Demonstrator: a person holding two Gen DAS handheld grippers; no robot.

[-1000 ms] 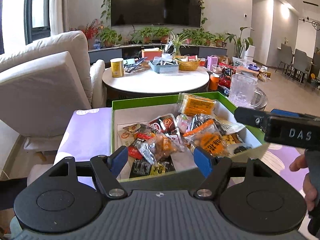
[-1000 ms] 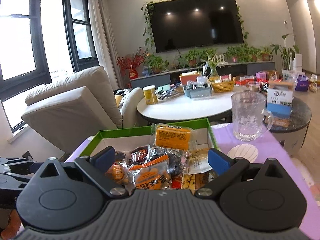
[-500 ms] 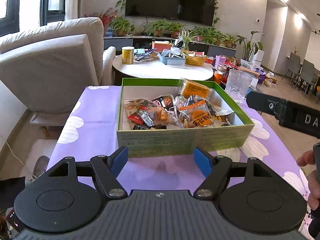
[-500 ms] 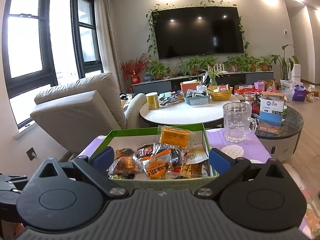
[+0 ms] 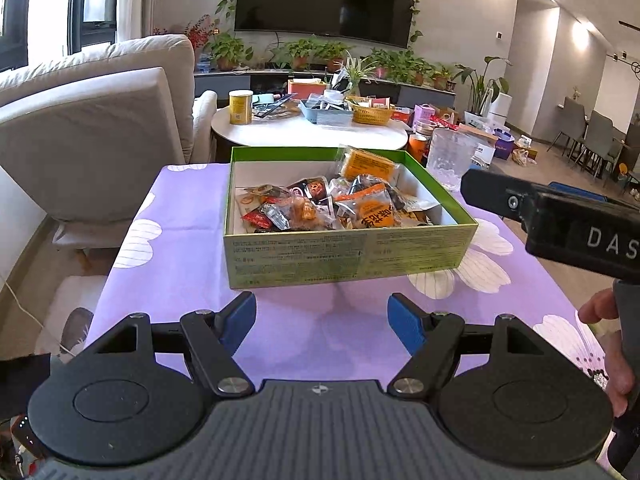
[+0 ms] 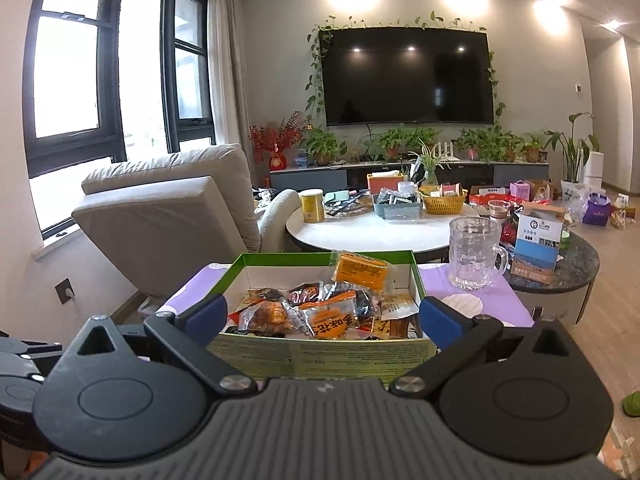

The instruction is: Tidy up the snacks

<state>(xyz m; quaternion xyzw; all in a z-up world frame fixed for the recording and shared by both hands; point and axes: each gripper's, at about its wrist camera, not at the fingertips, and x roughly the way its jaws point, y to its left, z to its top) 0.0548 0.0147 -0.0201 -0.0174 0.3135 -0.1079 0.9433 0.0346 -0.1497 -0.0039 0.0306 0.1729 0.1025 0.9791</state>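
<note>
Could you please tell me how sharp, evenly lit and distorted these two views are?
Left wrist view: sharp, the green cardboard snack box evenly lit, walls bowed by fisheye. Right wrist view: sharp too, bright windows blown out, ceiling lamps glaring, their reflections on the black wall television.

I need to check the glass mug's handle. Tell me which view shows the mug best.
The right wrist view: the glass mug stands whole, handle visible, on the purple cloth. In the left wrist view the mug is partly hidden by the right gripper's body, handle unseen.
</note>
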